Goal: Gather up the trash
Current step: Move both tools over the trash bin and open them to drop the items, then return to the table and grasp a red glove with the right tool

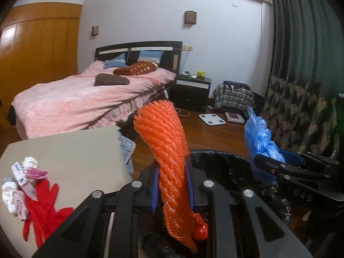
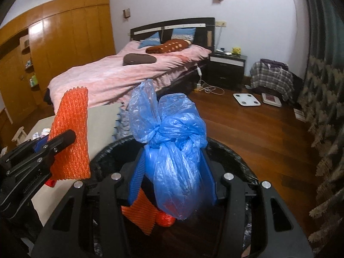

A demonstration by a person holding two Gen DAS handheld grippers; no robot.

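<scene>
My left gripper (image 1: 172, 182) is shut on an orange foam net sleeve (image 1: 165, 146), which stands up between the blue pads over the black-lined trash bin (image 1: 223, 161). My right gripper (image 2: 174, 172) is shut on a knotted blue plastic bag (image 2: 172, 150), held over the same bin (image 2: 234, 159). Each gripper shows in the other's view: the right one with the blue bag (image 1: 260, 137) to the right, the left one with the orange net (image 2: 73, 133) to the left. More orange netting (image 2: 142, 215) lies inside the bin.
A beige table (image 1: 75, 154) at left holds red gloves (image 1: 40, 210), crumpled tissues (image 1: 10, 193) and small wrappers. Behind are a pink bed (image 1: 86, 99), a dark nightstand (image 1: 191, 90), a plaid bag (image 1: 234, 94), two scales (image 1: 211, 119) on the wooden floor, and dark curtains (image 1: 301, 53) at right.
</scene>
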